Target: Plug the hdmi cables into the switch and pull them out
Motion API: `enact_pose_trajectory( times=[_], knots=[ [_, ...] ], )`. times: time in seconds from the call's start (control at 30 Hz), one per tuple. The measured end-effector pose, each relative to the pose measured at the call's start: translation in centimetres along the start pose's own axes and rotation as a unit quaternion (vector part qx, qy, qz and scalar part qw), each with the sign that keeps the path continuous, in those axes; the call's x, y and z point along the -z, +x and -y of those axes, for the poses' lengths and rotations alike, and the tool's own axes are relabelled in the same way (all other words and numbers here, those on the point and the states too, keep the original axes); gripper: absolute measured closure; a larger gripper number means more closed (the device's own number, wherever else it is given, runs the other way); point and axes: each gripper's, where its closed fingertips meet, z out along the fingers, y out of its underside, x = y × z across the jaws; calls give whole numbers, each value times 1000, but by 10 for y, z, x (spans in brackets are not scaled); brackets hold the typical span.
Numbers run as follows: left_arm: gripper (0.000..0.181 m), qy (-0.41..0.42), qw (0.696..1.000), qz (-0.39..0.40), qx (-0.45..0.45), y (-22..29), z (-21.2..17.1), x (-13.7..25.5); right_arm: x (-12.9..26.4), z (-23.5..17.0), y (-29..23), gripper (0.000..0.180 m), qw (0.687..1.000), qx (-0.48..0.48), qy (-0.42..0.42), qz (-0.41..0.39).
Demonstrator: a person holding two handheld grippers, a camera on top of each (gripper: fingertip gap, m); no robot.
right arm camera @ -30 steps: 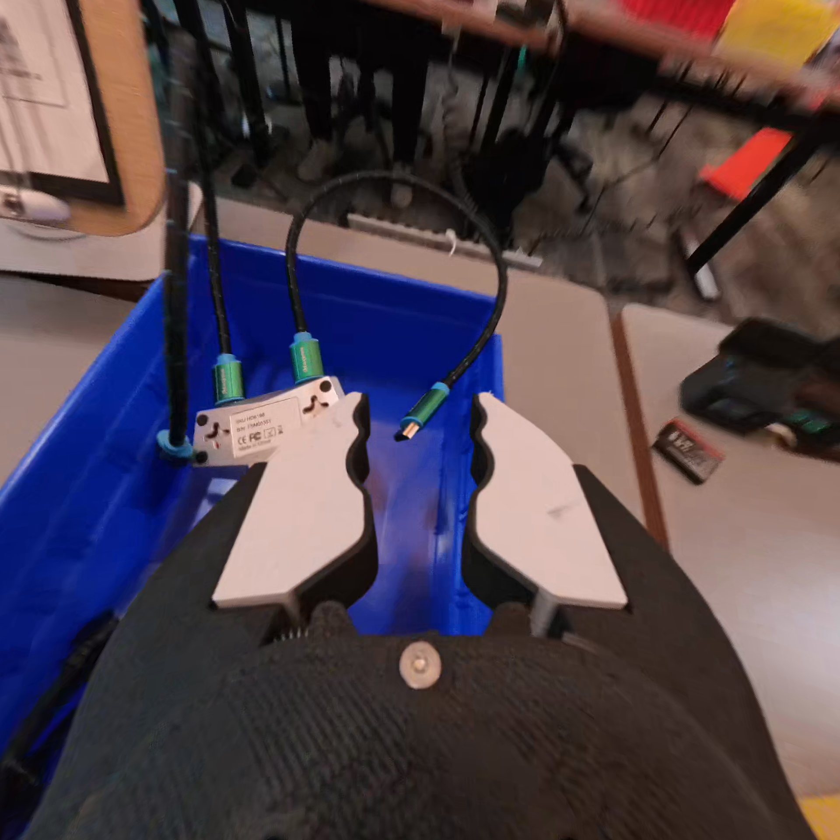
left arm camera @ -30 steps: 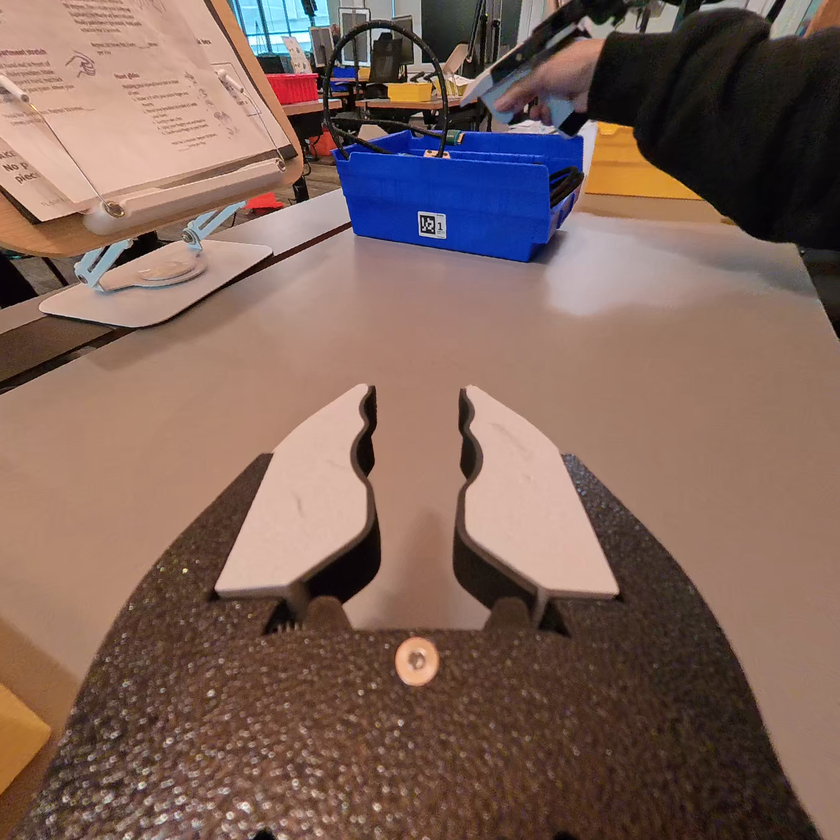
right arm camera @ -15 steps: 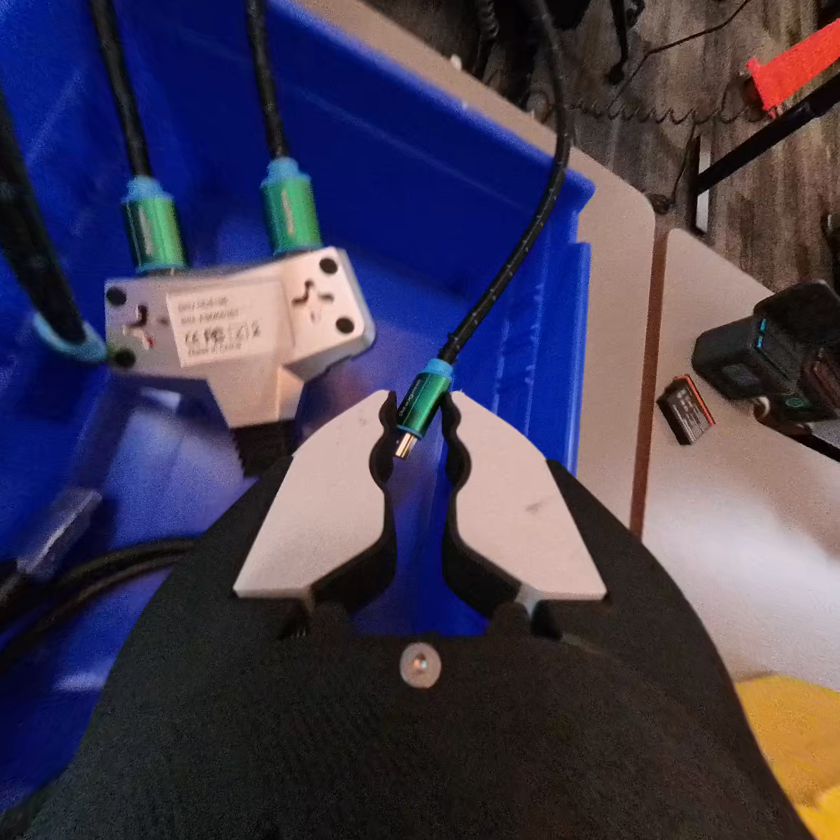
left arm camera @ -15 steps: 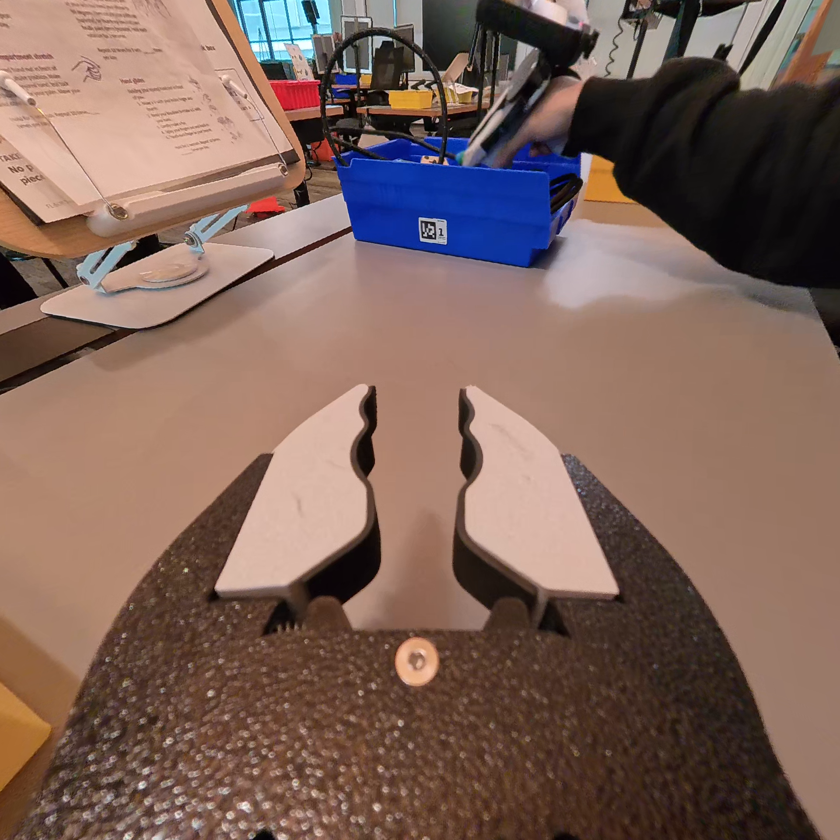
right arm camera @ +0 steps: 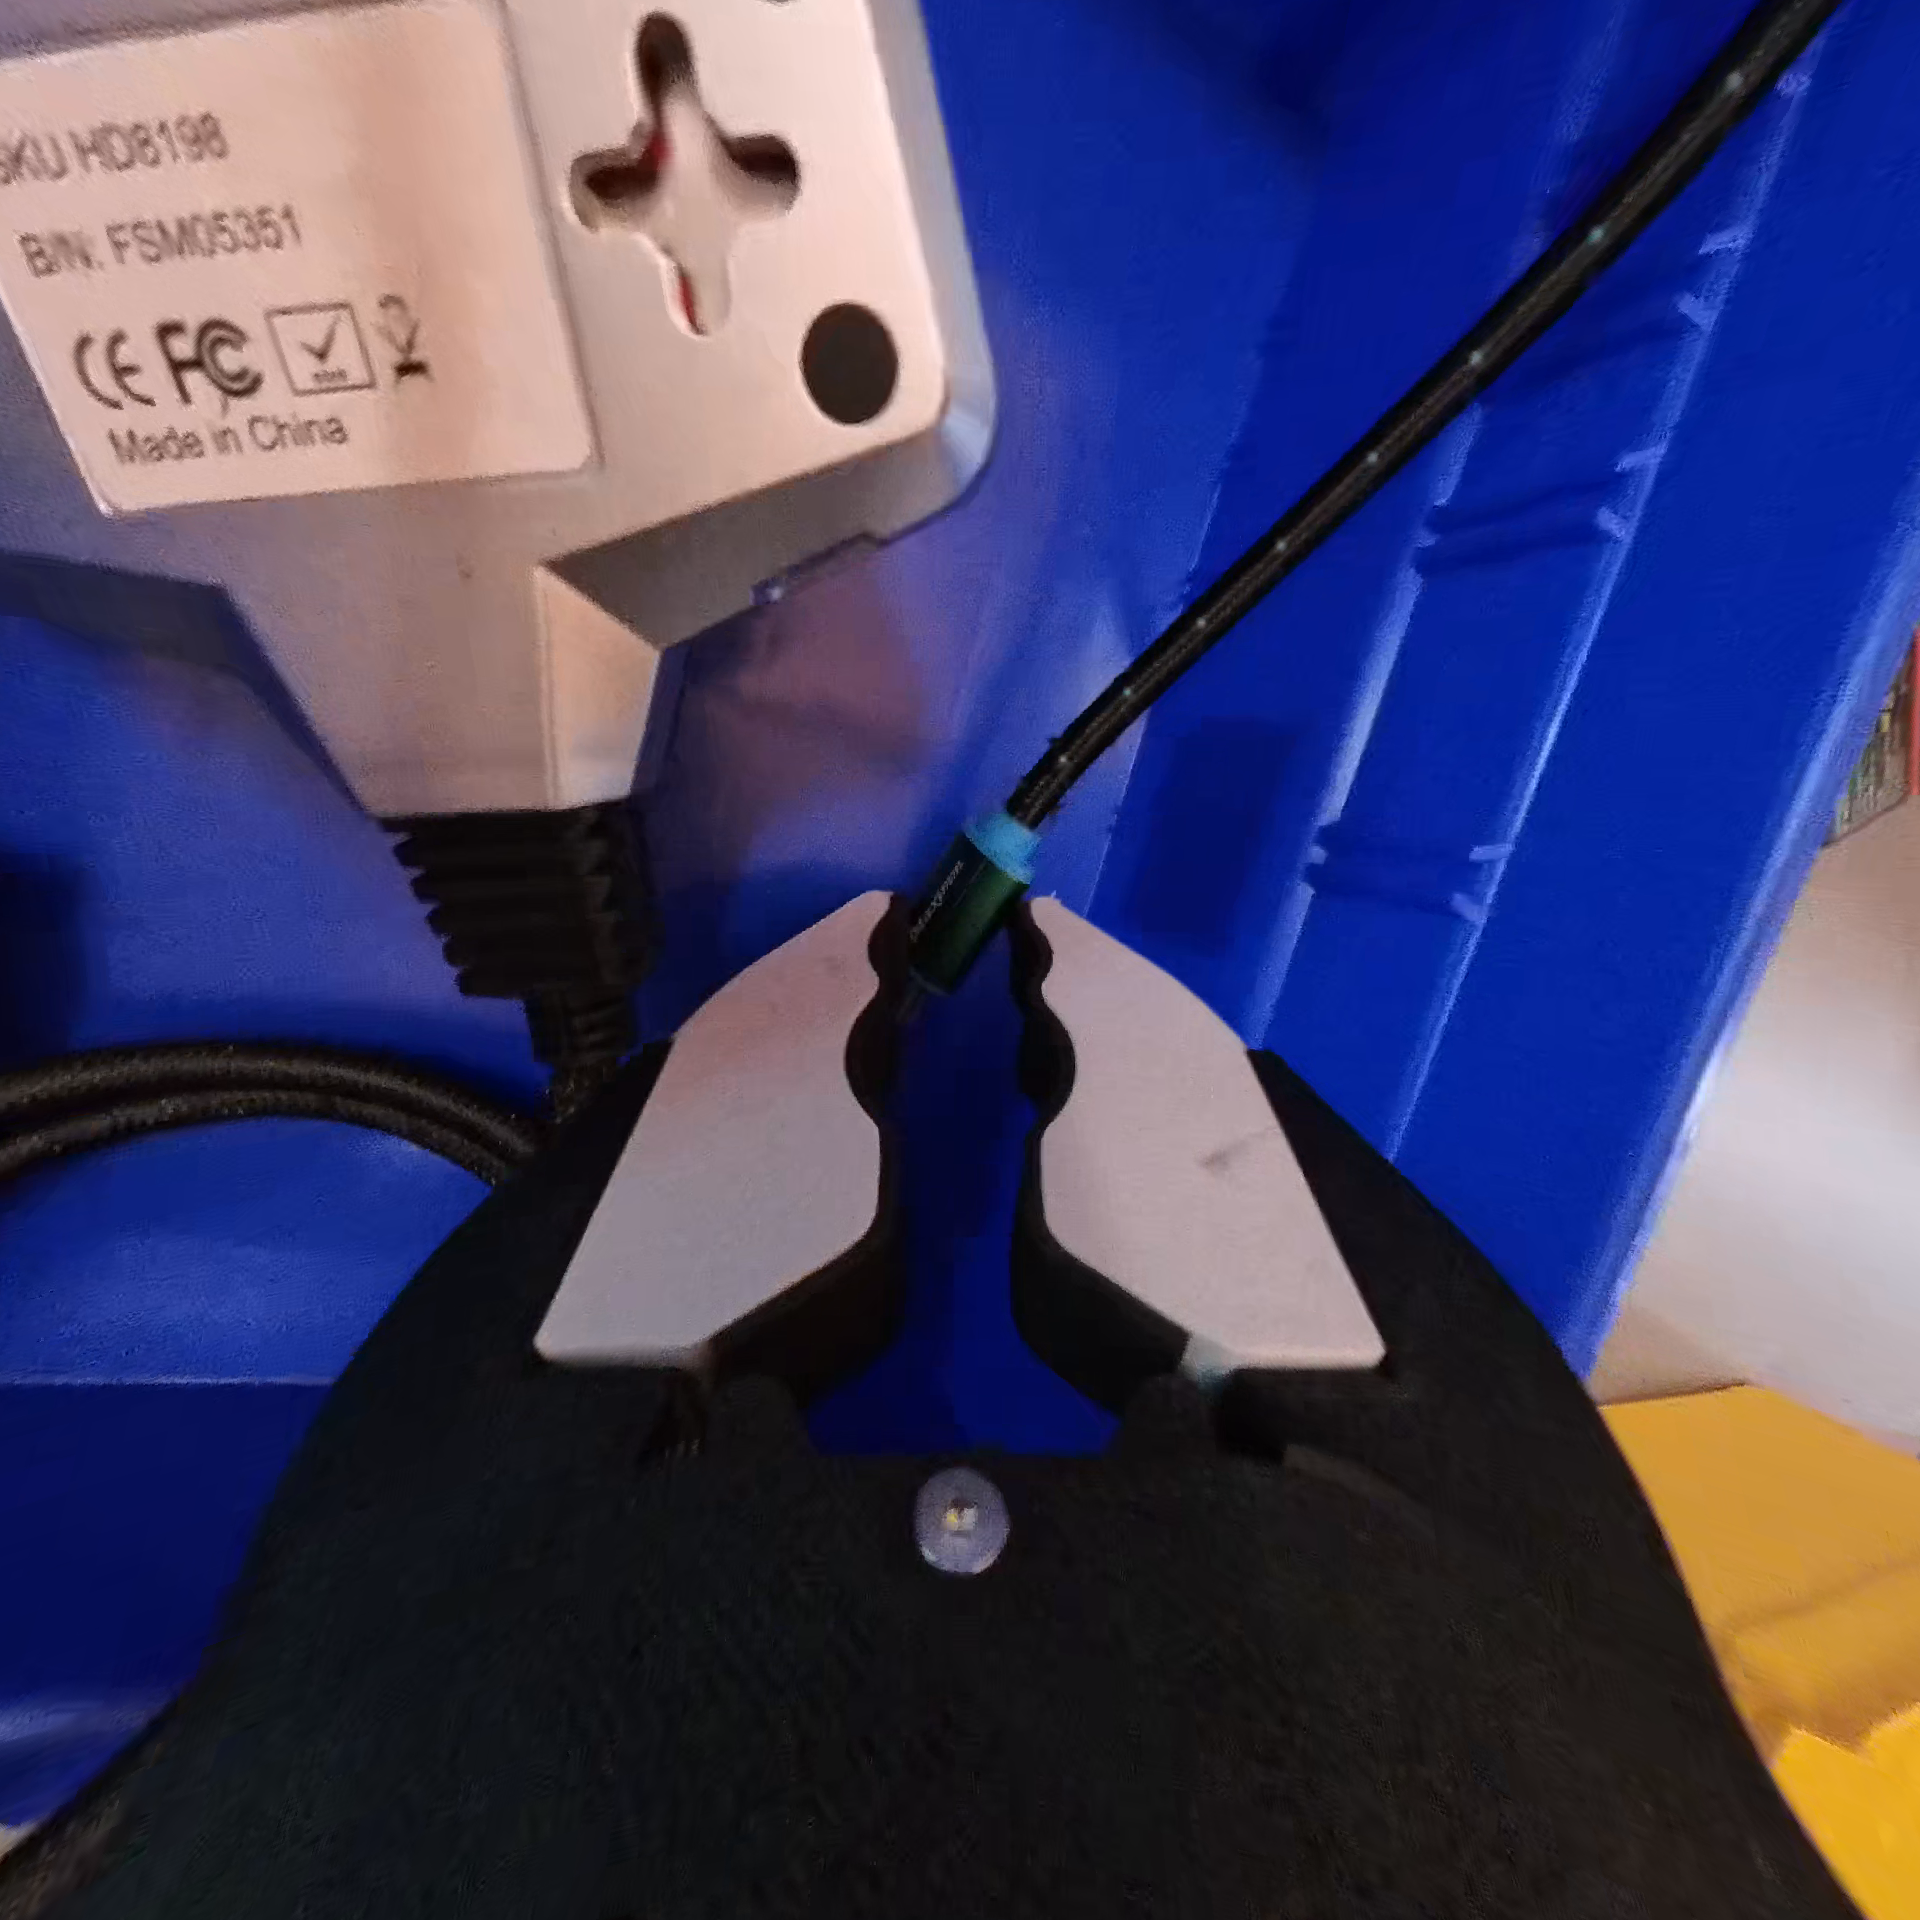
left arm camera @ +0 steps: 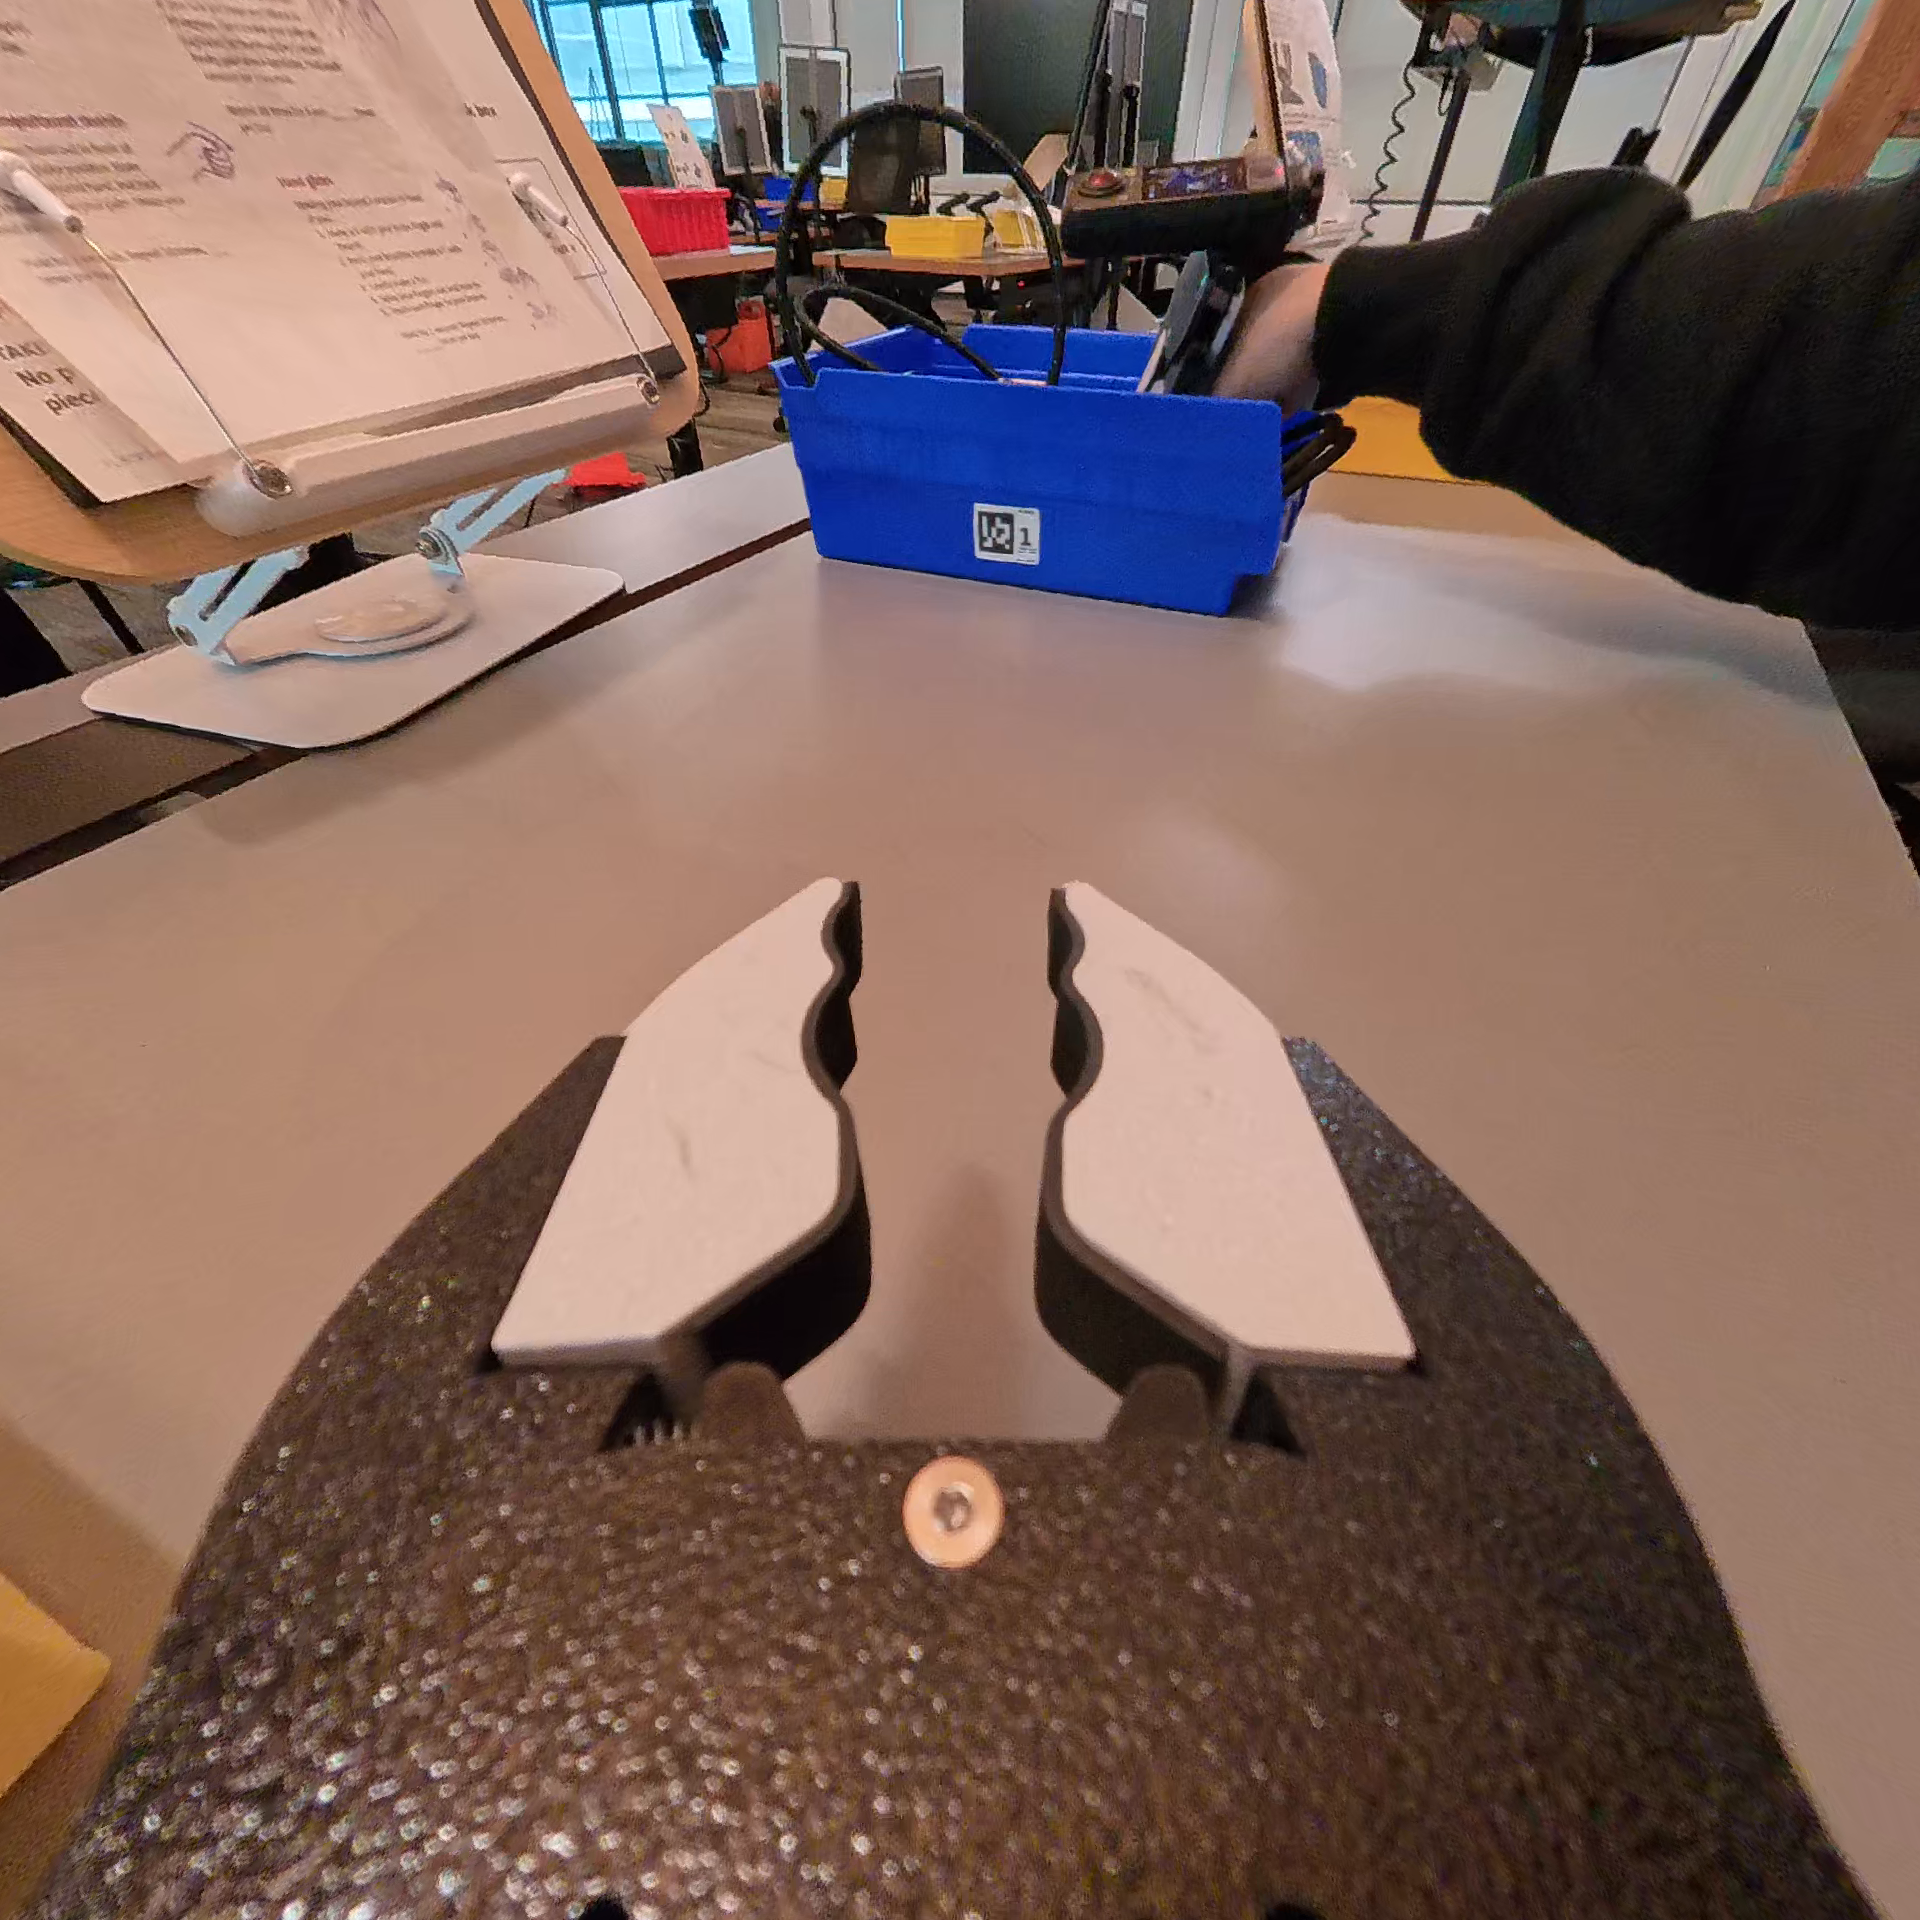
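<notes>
Right gripper (right arm camera: 954, 920) is down inside the blue bin (right arm camera: 1558, 727), and its jaws are pinched in on the green plug (right arm camera: 966, 914) of an hdmi cable (right arm camera: 1351, 457), with the tips pressing on both sides of the plug body. The braided black cord runs off toward 1 o'clock, up along the bin wall. The silver switch (right arm camera: 468, 416) sits at about 10 o'clock from the fingertips, underside up with a white label on it, and its own black cord (right arm camera: 260, 1091) comes out of the bottom end and curls away to 9 o'clock. The plug is near the switch but not touching it. In the left wrist view, the left gripper (left arm camera: 954, 899) sits low over the bare grey table (left arm camera: 1351, 883), jaws spread apart with nothing between them. The same bin (left arm camera: 1039, 478) is way off at 12 o'clock on the far end of the table, with cable loops sticking up out of it and a person's dark sleeve (left arm camera: 1610, 364) reaching in from 2 o'clock. A document stand (left arm camera: 312, 343) holding printed pages is over at 10 o'clock.
</notes>
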Motion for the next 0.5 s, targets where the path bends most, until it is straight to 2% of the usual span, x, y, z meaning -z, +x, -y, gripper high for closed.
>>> enact_pose_trajectory(
  times=[0.07,0.13,0.23,0.37,0.43,0.5],
  knots=[
    [147,2,1000,1,0,0,0,0,4,2,0,155,1000,-7,5,11],
    [147,3,1000,2,-2,0,1,1,24,14,0,146,999,3,45,3],
    [147,1,1000,0,-2,0,1,0,71,31,8,142,994,-7,110,-12],
    [145,1,1000,4,-5,0,1,0,140,37,9,117,983,-49,171,-46],
    [144,7,1000,7,-5,0,2,1,173,51,-22,109,967,-44,248,-30],
    [143,19,1000,11,4,-1,7,2,202,72,-80,104,938,-23,344,34]
  ],
)
